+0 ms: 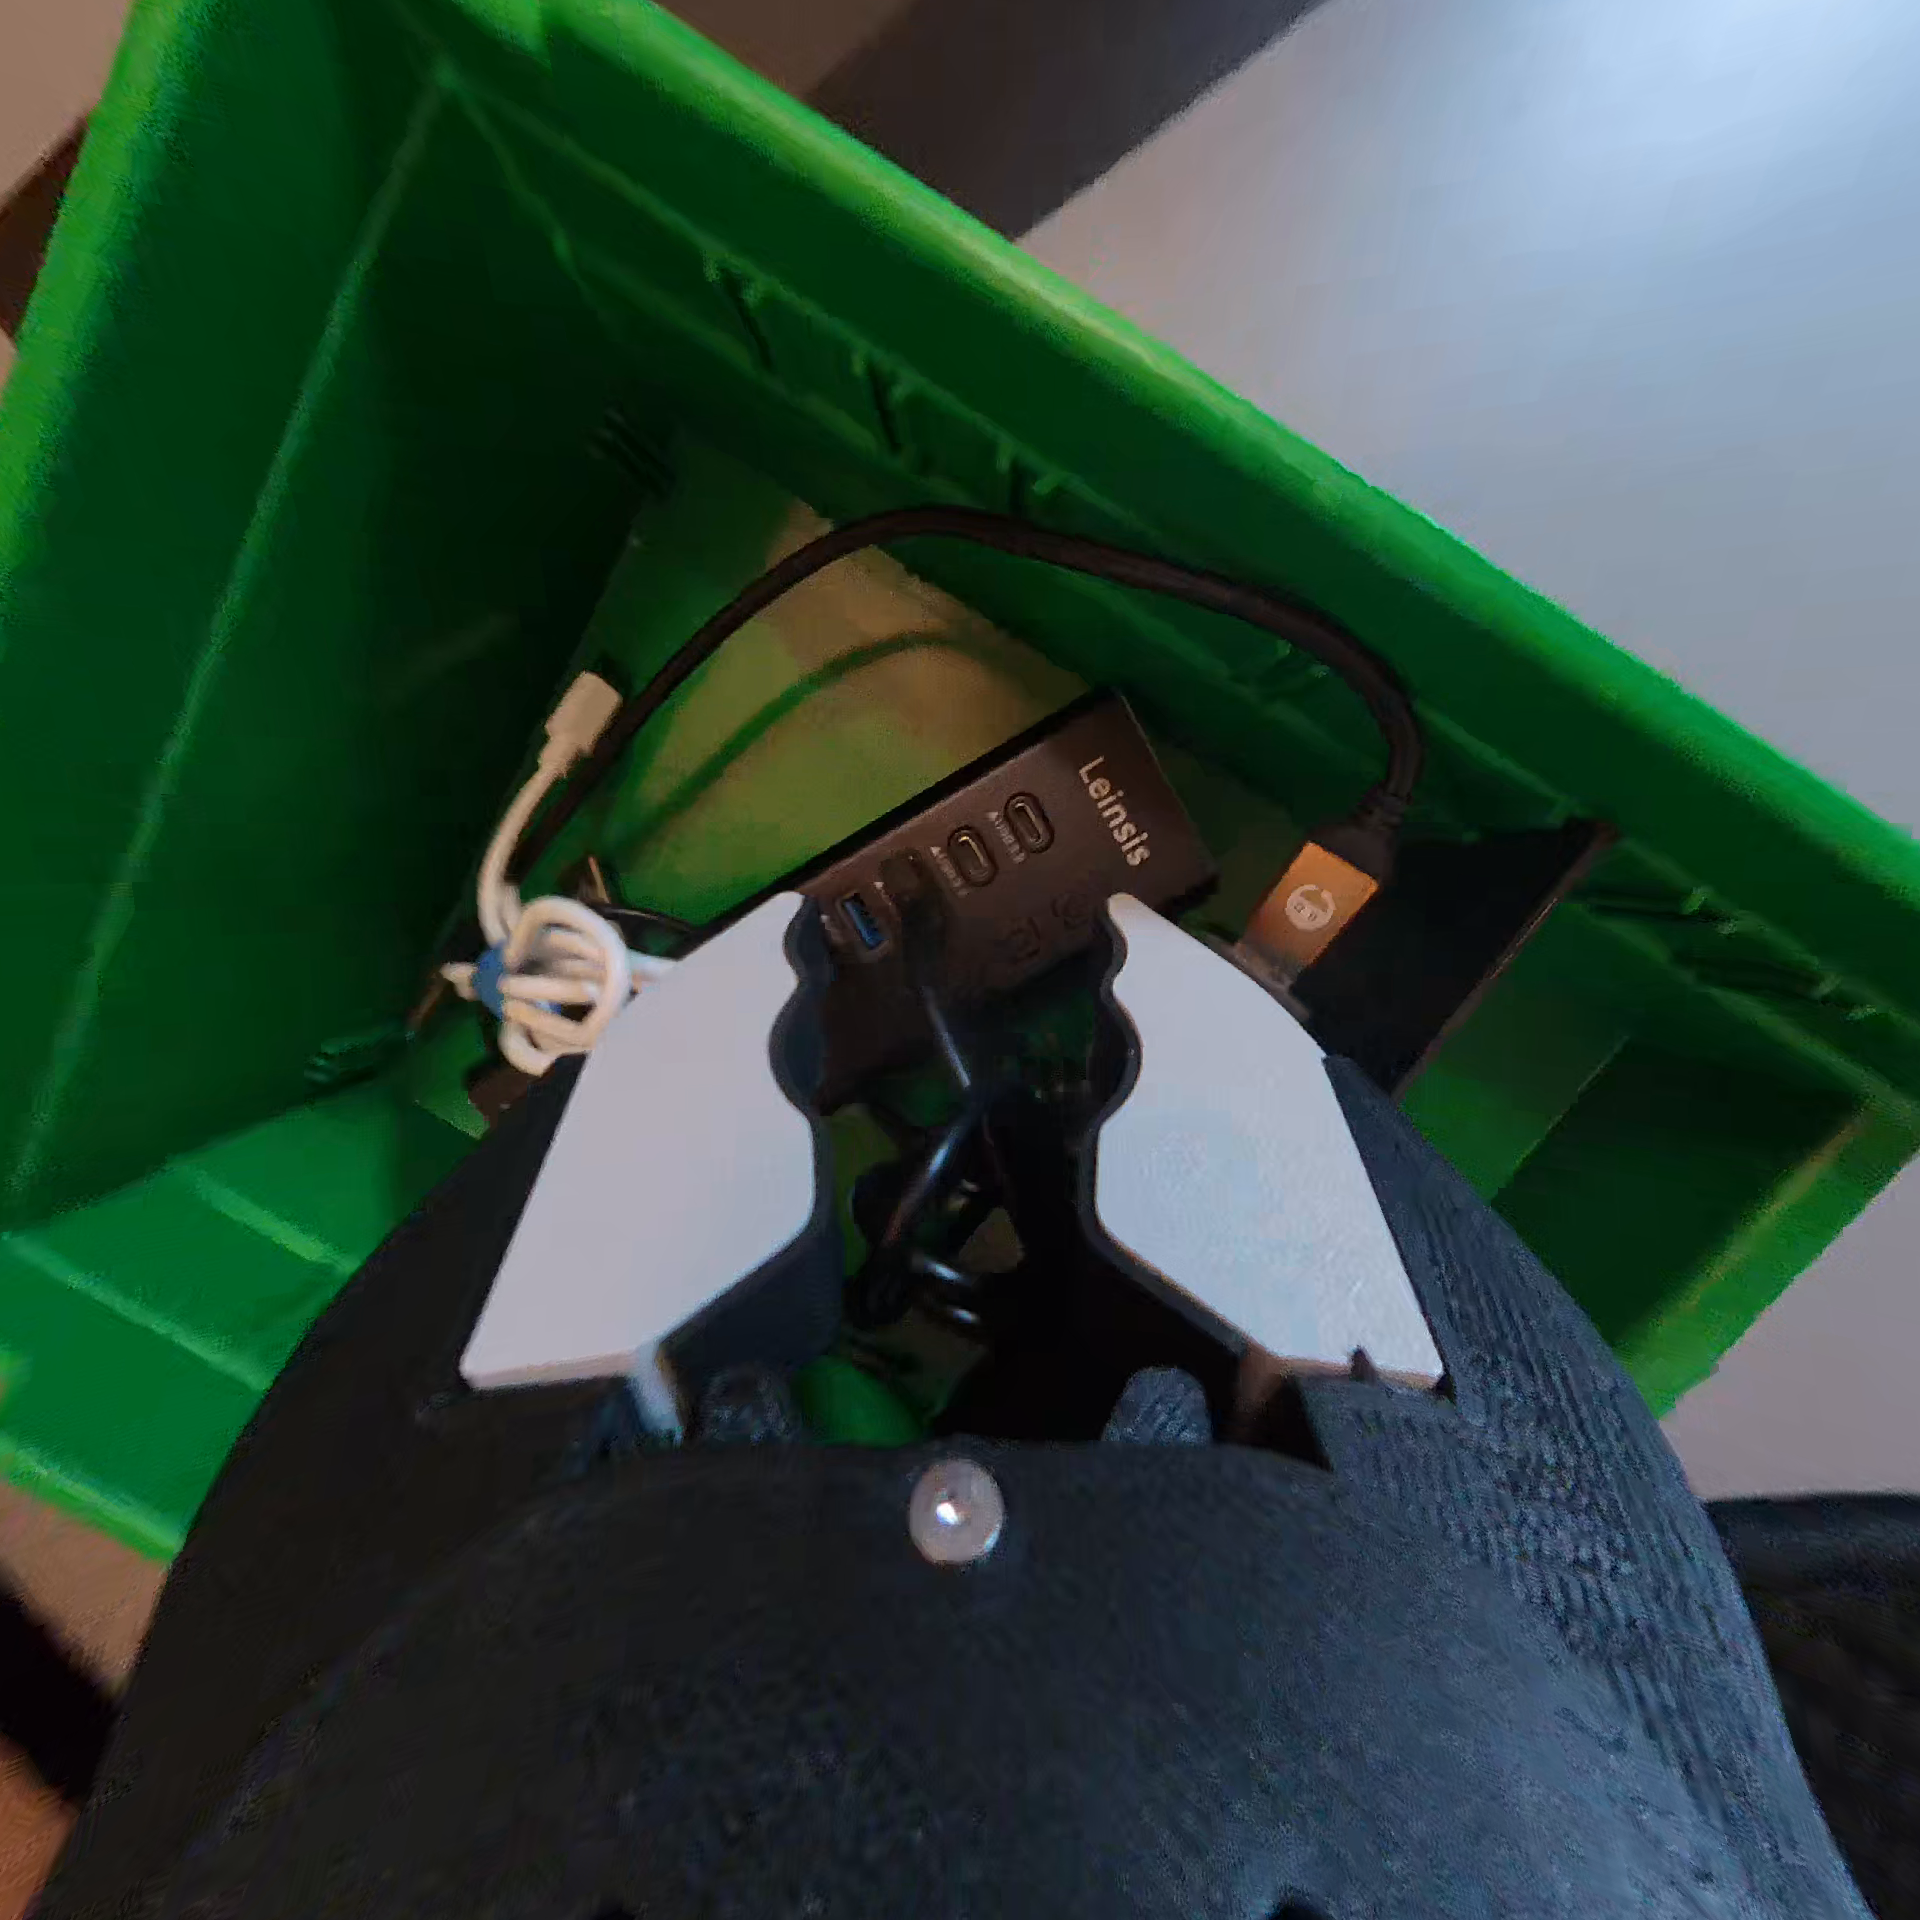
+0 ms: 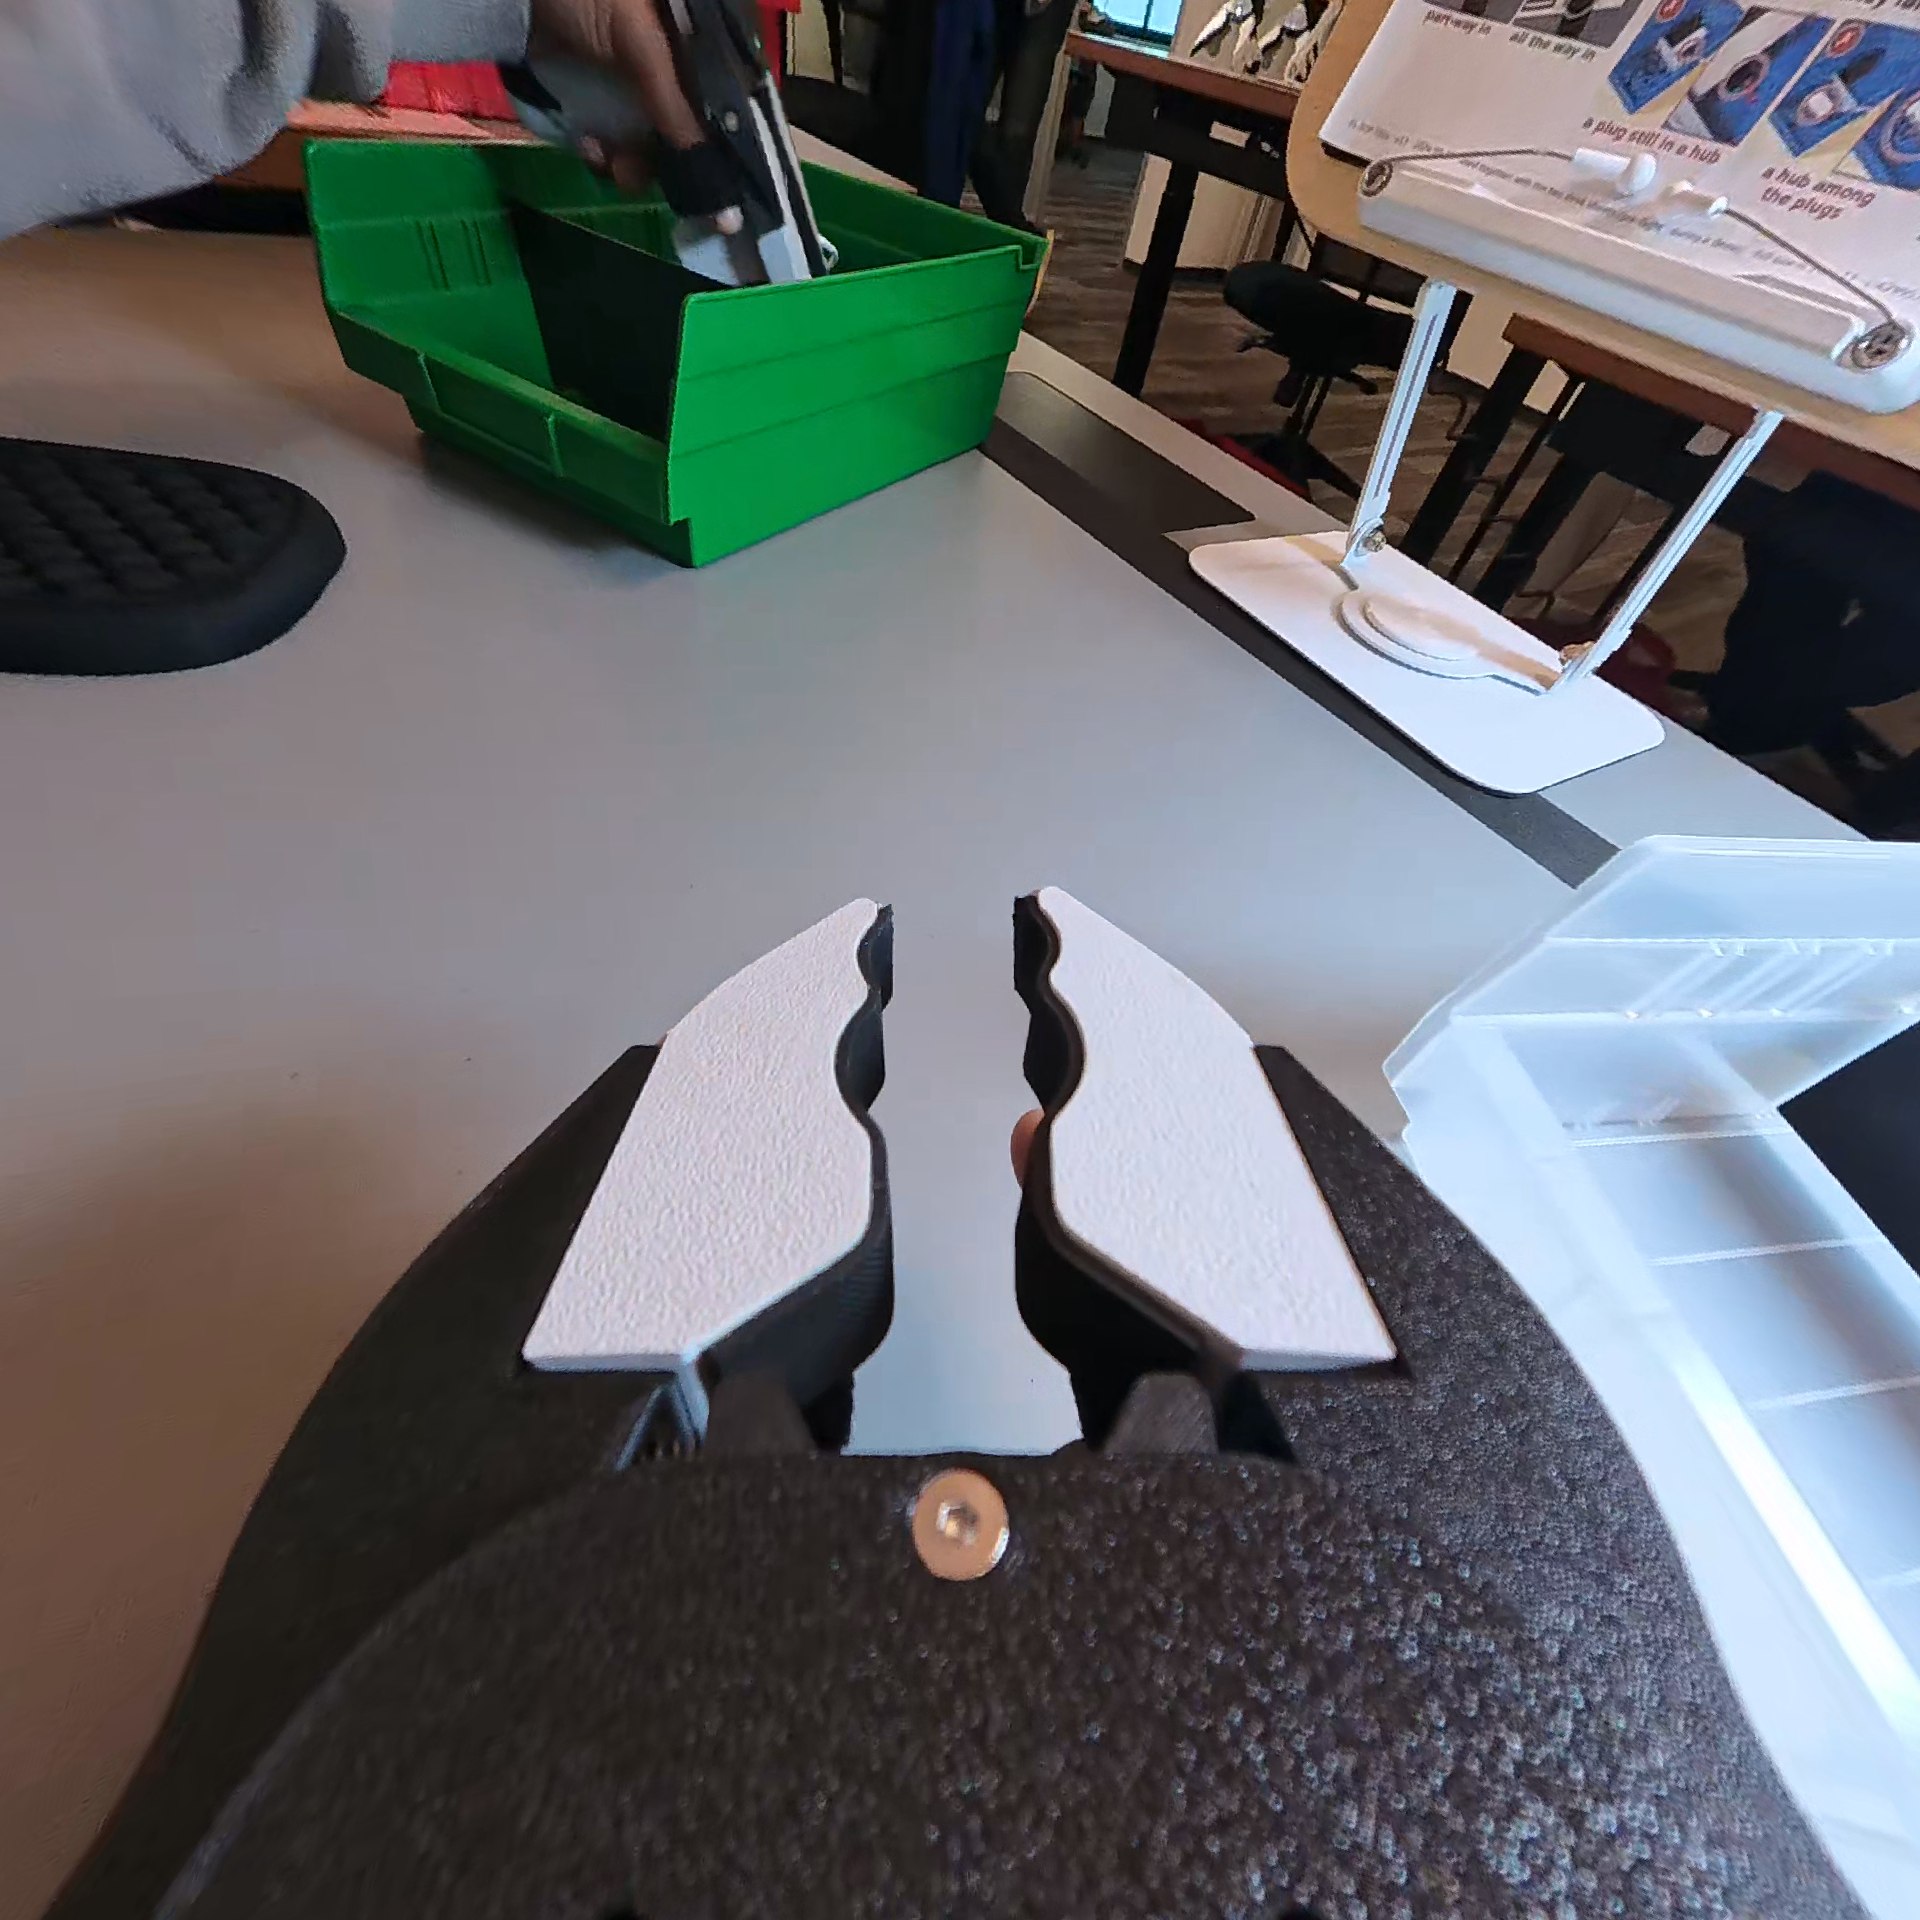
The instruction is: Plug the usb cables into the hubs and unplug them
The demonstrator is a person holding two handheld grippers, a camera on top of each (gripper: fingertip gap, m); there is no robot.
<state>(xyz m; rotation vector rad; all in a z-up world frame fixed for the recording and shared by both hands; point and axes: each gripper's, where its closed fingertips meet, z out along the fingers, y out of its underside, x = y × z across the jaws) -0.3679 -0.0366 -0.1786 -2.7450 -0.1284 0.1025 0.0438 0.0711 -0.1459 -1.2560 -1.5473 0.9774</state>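
Left gripper (image 1: 961,971): down inside the green bin (image 1: 312,520), fingers (image 1: 707,1122) closed on the near end of the black hub (image 1: 1013,862); grip looks firm, though the contact itself sits partly hidden behind the fingertips.
Right gripper (image 2: 953,940): parted, holding nothing, low over the grey table (image 2: 520,831), well apart from the bin.
Hub: black bar with a row of ports facing the camera, lying tilted inside the bin; own black lead (image 1: 1039,540) arcing over it to an orange-sleeved plug (image 1: 1311,902) just beside its far end.
White cable (image 1: 551,956): bundled with a small blue tie, against the bin's left inner wall, one white connector (image 1: 584,715) poking up; not plugged into anything visible.
Other leads: dark cable loops under the hub between the fingers; too tangled to say which belongs to what.
Clear box (image 2: 1662,1143): lidded plastic organiser at the right edge of the table, close to the right gripper.
Card stand (image 2: 1455,665): white base and arms holding a printed sheet, beyond the table's right edge strip.
Black pad (image 2: 135,551): textured, at the table's left.
Step in hand: apparently fetching a hub out of the bin; no plugging begun.
Next move calls for: lifting the hub clear without dragging the looped leads, setting it on open table with ports exposed, then a cable end for the free right gripper.
Risk: snagged lead pulling the white bundle along.
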